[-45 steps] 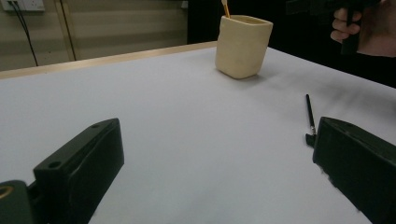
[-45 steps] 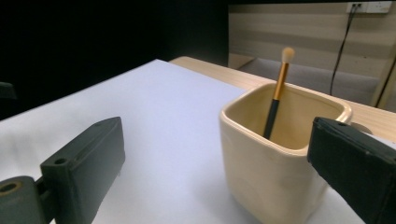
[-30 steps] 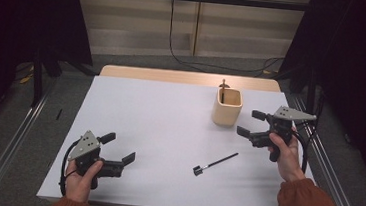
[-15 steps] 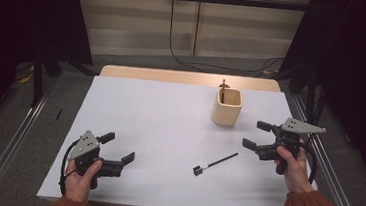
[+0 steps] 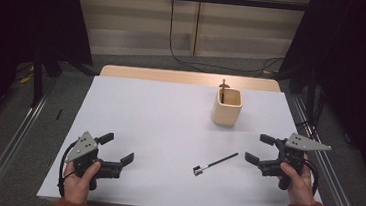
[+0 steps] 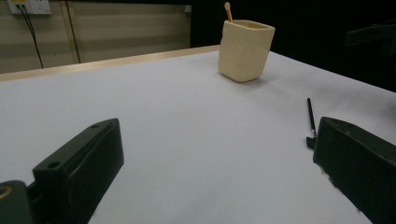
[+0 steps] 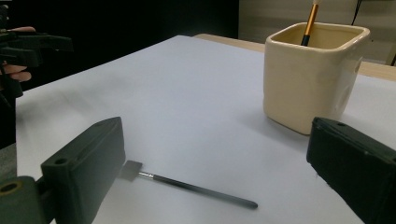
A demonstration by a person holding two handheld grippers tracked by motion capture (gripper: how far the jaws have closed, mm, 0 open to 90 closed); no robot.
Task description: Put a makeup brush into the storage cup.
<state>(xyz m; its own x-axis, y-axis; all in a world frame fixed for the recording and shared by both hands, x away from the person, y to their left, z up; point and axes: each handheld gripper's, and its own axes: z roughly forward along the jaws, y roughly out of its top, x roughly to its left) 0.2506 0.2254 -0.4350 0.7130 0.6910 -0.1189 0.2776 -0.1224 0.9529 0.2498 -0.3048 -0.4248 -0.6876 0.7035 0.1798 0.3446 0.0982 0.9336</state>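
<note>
A thin black brush [image 5: 215, 163] lies flat on the white table [image 5: 159, 121], right of centre. A cream square cup [image 5: 228, 107] stands at the back right with a stick-like tool [image 5: 224, 84] upright in it. My right gripper [image 5: 258, 148] is open just right of the brush and holds nothing. In the right gripper view the brush [image 7: 196, 186] lies low between the jaws, with the cup [image 7: 313, 74] beyond. My left gripper [image 5: 118, 147] is open and empty at the front left. The left gripper view shows the cup [image 6: 245, 49] far ahead and the brush [image 6: 310, 119] by the right jaw.
The white sheet covers the table, and a wooden strip [image 5: 188, 77] shows at its far edge. Metal rails [image 5: 12, 138] run along both sides over the floor. A wall with trailing cables [image 5: 176, 37] stands behind. Dark curtains flank the table.
My right gripper has moved from beside the cup back toward the front right of the table, staying open. The left gripper, brush and cup have not moved.
</note>
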